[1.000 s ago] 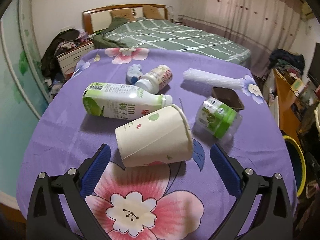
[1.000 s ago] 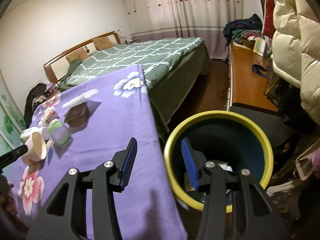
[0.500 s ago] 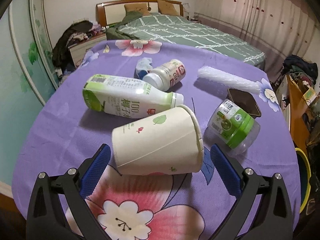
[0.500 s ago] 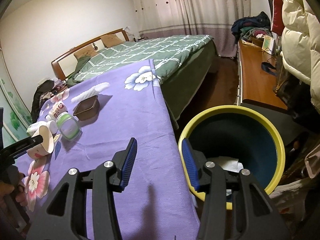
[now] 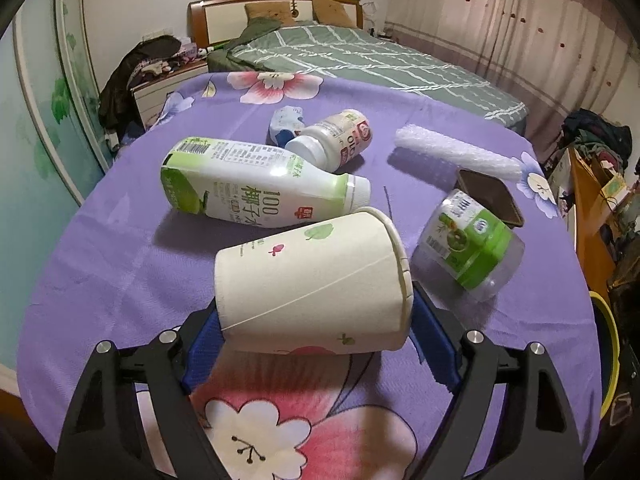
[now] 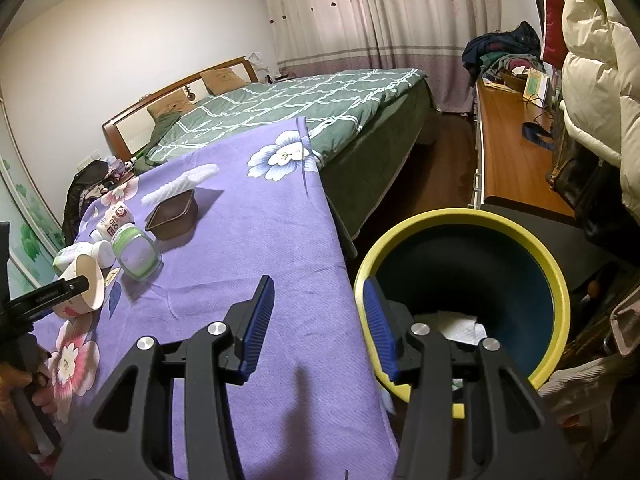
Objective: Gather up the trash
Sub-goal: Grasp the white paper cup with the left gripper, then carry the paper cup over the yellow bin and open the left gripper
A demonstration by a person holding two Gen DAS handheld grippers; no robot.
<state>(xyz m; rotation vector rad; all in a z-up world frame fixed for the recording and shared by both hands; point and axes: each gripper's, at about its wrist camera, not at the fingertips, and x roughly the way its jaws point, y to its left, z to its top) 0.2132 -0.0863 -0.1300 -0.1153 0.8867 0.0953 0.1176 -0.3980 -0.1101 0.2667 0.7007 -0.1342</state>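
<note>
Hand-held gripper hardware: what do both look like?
Left hand-held gripper and right hand-held gripper match: black angular linkage frames with triangular cutouts, silver round bolts at the pivots, ribbed blue pads on the fingers. No cables or sleeves visible.

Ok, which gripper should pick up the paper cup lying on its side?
Left. The left gripper already brackets the paper cup, a finger at each end. The right gripper hangs empty by the yellow-rimmed bin, far away.

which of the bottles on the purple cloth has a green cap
The clear squat jar right of the paper cup; the two white bottles have white necks.
</note>
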